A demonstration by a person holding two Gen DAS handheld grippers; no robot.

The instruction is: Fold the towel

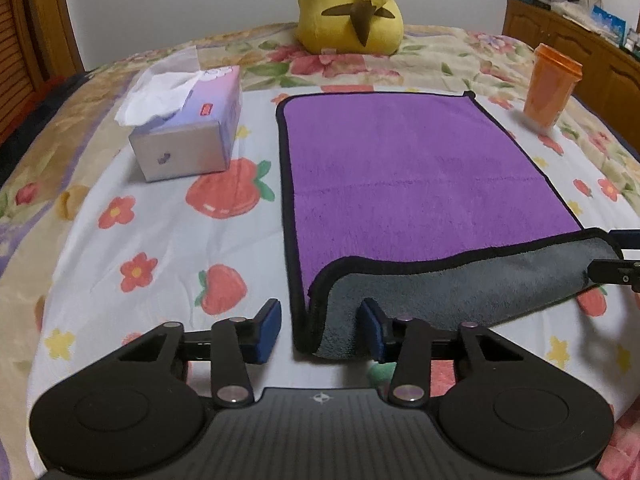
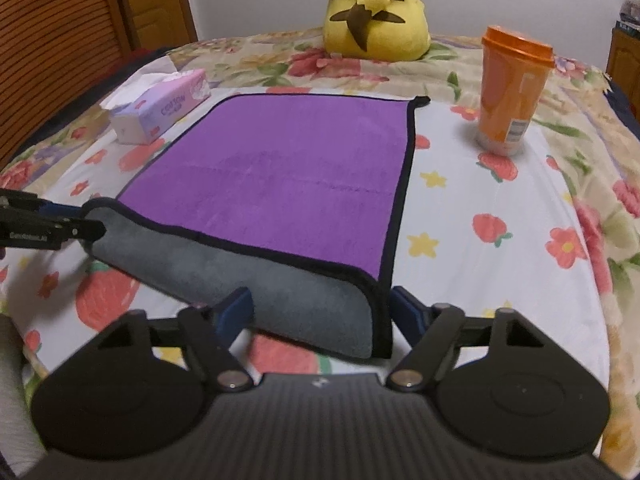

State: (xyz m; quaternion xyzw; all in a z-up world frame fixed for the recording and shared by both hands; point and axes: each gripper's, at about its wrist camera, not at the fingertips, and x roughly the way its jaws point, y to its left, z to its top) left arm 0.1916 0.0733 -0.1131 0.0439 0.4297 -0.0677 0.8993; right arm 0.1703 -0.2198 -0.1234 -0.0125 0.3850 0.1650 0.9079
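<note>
A purple towel [image 1: 412, 168] with black trim and a grey underside lies flat on the bed; it also shows in the right wrist view [image 2: 280, 176]. Its near edge is lifted and turned over, showing a grey band [image 1: 448, 292] [image 2: 248, 276]. My left gripper [image 1: 322, 328] is open, with the towel's near left corner between its blue pads. My right gripper [image 2: 320, 312] is open, with the near right corner between its pads. Each gripper shows at the edge of the other's view, the right [image 1: 616, 264] and the left [image 2: 52, 224], at the towel's far ends.
A tissue box [image 1: 188, 128] [image 2: 160, 108] sits left of the towel. An orange cup [image 1: 548, 84] [image 2: 508, 92] stands to its right. A yellow plush toy [image 1: 352, 8] [image 2: 376, 8] sits behind. A wooden cabinet [image 1: 572, 40] stands at the far right.
</note>
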